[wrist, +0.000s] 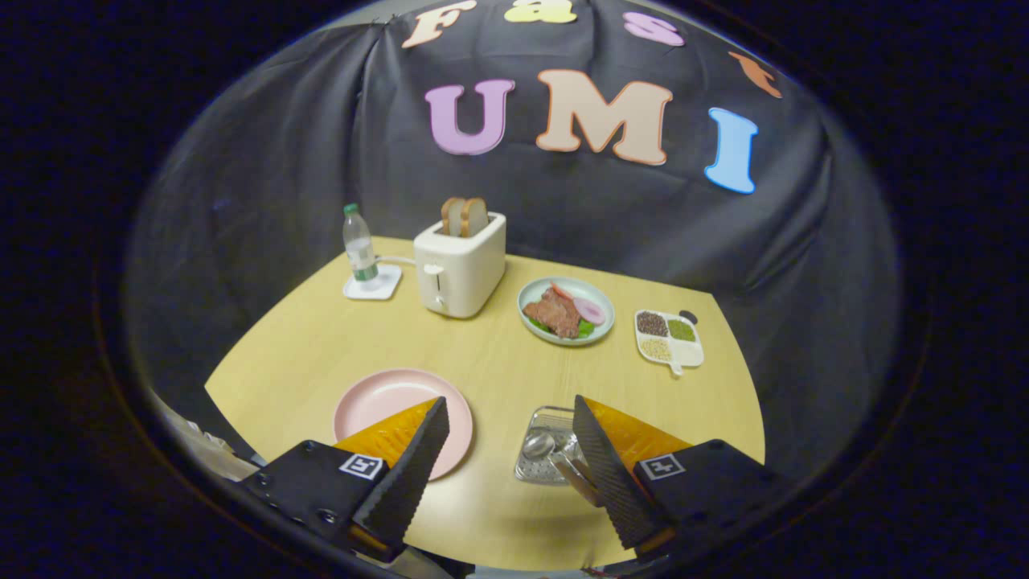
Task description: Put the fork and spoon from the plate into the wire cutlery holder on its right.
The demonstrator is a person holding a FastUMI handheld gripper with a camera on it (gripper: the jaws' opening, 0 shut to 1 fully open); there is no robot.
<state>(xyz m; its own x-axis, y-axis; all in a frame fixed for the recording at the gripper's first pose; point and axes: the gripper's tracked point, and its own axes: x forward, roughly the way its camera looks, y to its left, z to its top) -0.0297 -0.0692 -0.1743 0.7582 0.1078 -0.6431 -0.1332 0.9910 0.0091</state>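
Observation:
The pink plate point(386, 402) lies bare on the wooden table point(490, 362), partly behind my left finger. To its right stands the wire cutlery holder point(545, 462), seen from above, partly behind my right finger. A spoon point(538, 445) rests inside it, bowl up, with another metal handle point(572, 472) beside it that looks like the fork. My gripper point(510, 450) hovers above the table, open wide, with nothing between its fingers. The gap between them lies over bare table between plate and holder.
A white toaster point(459, 273) with two bread slices stands at the back. A water bottle point(359, 249) on a white coaster is left of it. A green plate of food point(566, 310) and a divided tray of grains point(669, 338) sit at the back right.

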